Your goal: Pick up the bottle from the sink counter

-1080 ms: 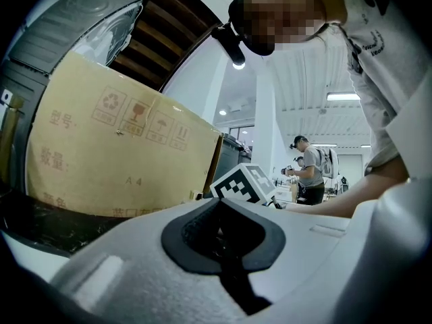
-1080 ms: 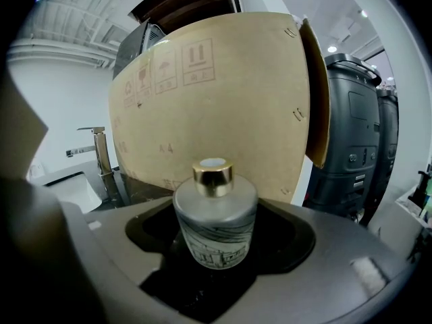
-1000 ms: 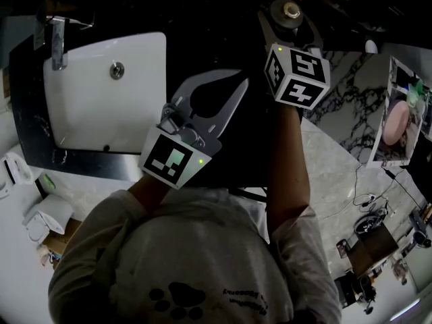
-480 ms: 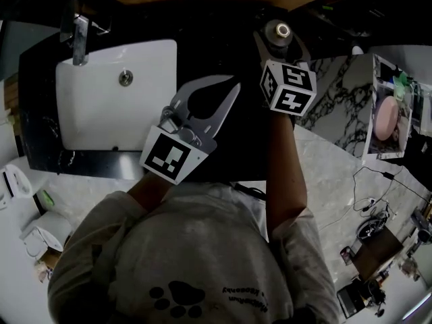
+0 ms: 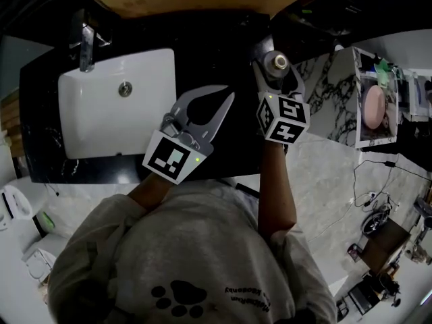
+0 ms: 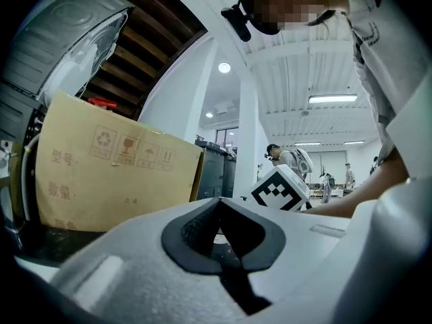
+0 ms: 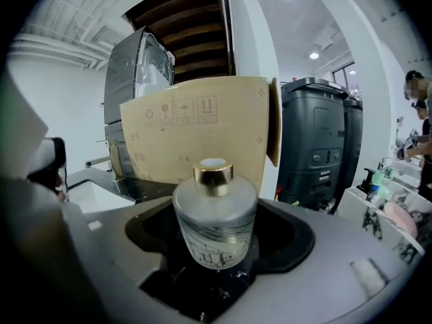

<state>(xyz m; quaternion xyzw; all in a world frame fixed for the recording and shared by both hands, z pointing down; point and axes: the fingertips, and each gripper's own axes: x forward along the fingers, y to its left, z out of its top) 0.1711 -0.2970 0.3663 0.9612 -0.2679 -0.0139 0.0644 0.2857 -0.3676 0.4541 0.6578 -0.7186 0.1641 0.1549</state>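
The right tongs and the bottle have come back from the far edge of the black table toward the person. The left tongs stay shut to a slit on nothing, beside the sink. The right tongs clamp the upright frosted bottle, so the pick-up looks nearly done and needs only a steady lift. There is one bottle, one sink, one tap and one cardboard box.

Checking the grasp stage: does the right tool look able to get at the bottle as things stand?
Yes, it seems: the bottle sits between the right tool's jaws, which look closed on it; nothing intervenes.
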